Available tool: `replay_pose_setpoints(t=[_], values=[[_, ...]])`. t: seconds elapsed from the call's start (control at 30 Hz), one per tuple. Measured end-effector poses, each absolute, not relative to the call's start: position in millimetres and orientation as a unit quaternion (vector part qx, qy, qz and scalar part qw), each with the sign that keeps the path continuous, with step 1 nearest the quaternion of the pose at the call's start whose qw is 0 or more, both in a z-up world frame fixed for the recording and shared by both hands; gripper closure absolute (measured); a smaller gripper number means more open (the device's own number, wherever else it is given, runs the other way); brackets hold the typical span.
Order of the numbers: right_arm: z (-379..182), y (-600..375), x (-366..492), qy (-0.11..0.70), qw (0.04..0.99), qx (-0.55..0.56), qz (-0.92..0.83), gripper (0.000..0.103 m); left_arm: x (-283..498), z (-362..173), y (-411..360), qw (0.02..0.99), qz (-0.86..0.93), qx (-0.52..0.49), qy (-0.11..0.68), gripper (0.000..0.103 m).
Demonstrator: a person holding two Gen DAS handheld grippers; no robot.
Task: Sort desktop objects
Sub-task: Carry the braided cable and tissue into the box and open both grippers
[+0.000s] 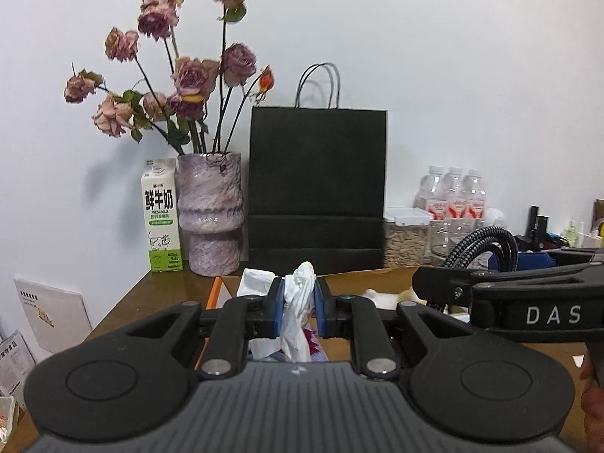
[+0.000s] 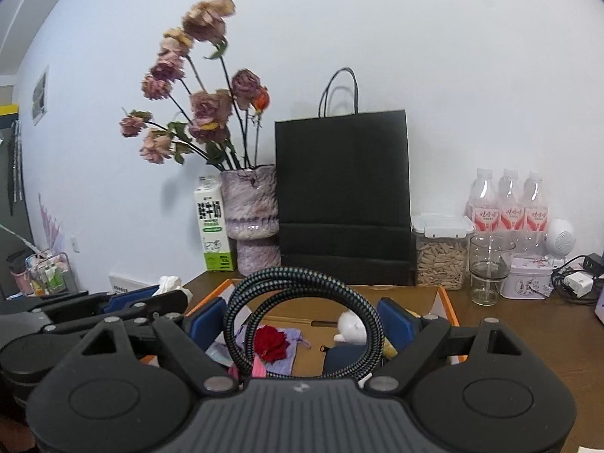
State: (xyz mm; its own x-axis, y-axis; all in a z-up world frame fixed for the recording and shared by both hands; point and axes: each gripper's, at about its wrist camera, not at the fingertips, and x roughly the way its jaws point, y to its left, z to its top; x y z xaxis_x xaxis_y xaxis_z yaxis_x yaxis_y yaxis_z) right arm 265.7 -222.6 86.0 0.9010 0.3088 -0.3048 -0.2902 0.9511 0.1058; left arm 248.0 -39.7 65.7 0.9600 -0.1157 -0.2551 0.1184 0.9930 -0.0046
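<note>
My left gripper point(image 1: 298, 311) is shut on a crumpled white tissue point(image 1: 300, 294), which stands up between the blue pads above an open cardboard box point(image 1: 362, 275). In the right wrist view my right gripper point(image 2: 302, 324) grips a coiled braided black cable point(image 2: 302, 283), its pads pressing on both sides of the loop. Under it the box point(image 2: 447, 304) holds a red rose point(image 2: 270, 341), a lilac pouch point(image 2: 288, 355) and a small white figure point(image 2: 351, 326). The left gripper point(image 2: 151, 298) with its tissue point(image 2: 170, 285) shows at the left. The right gripper point(image 1: 434, 283) and its cable point(image 1: 487, 241) show at the right.
Along the wall stand a milk carton point(image 1: 162, 219), a purple vase of dried roses point(image 1: 209, 211), a black paper bag point(image 1: 317, 185), a jar of seeds point(image 2: 439, 256), three water bottles point(image 2: 507, 204), a glass point(image 2: 489, 268), a tin point(image 2: 528, 281) and chargers point(image 2: 577, 283).
</note>
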Motion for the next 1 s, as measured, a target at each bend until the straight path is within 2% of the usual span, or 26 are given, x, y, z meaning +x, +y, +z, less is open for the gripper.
replay_pose_setpoints(t=[0.4,0.67,0.7,0.73,0.77,0.8,0.87,0.93,1.0], values=[[42,-212,338,0.246,0.957,0.029,0.152,0.017,307,25,-32,0.979,-0.056,0.005,0.195,0.086],[25,-211,354,0.266,0.953,0.022,0.145,0.016,314,10,-39,0.976,-0.058,0.039,0.204,0.084],[25,-212,355,0.267,0.952,0.024,0.145,0.015,315,9,-40,0.976,-0.057,0.044,0.203,0.08],[24,-213,356,0.27,0.952,0.027,0.144,0.014,314,8,-42,0.977,-0.05,0.05,0.202,0.07],[23,-214,357,0.273,0.951,0.03,0.139,0.009,314,7,-43,0.977,-0.041,0.056,0.2,0.053],[23,-215,359,0.275,0.952,0.035,0.133,0.003,313,7,-43,0.978,-0.039,0.058,0.195,0.045],[23,-220,358,0.273,0.952,0.046,0.128,0.0,310,8,-43,0.98,-0.038,0.057,0.185,0.011],[25,-223,357,0.269,0.953,0.055,0.129,0.0,307,9,-43,0.984,-0.031,0.06,0.167,0.0],[29,-224,355,0.262,0.955,0.054,0.132,0.0,302,10,-44,0.986,-0.027,0.066,0.151,0.0]])
